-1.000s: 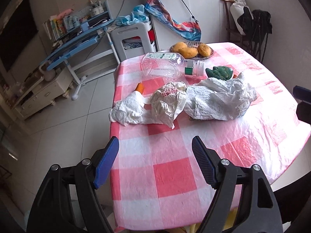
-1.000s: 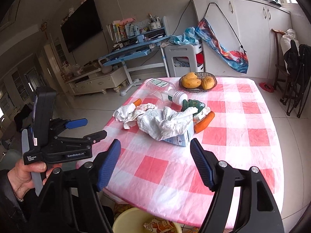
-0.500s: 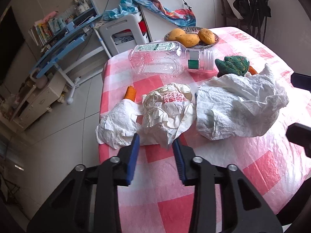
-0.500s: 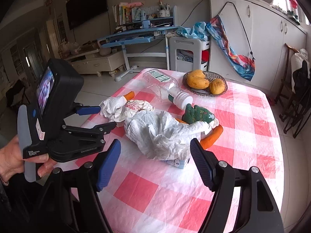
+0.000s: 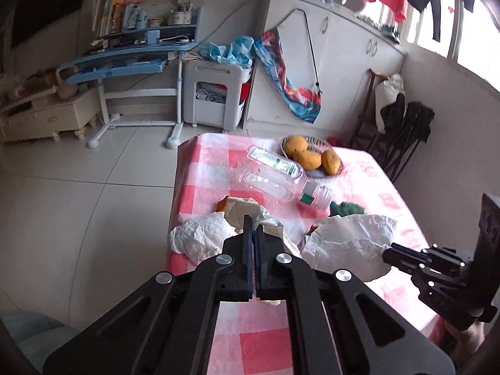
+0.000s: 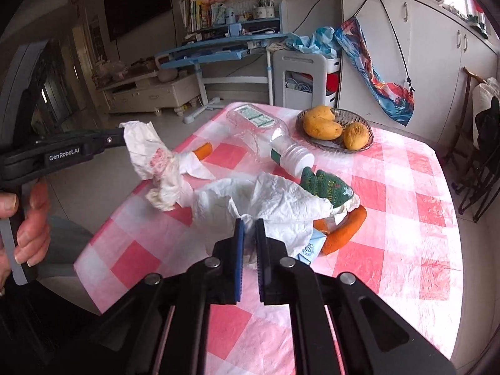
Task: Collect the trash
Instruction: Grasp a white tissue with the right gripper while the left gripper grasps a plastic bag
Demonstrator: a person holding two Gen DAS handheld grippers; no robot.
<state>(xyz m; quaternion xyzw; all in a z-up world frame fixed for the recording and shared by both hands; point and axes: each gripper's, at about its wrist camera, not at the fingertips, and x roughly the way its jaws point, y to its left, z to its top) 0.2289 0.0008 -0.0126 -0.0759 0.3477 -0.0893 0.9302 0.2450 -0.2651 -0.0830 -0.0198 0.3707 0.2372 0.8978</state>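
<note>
Paper wrapper pinched in left hand-held gripper; right hand-held gripper just clamped onto white tissue.

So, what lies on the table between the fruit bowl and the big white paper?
The clear plastic bottle lying on its side and the green knitted thing, seen best in the right wrist view.

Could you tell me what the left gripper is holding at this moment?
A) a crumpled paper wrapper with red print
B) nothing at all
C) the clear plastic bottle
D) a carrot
A: in the right wrist view the left gripper is shut on the crumpled paper wrapper, which hangs above the table, while the plastic bottle and the carrot lie on the cloth.
</note>
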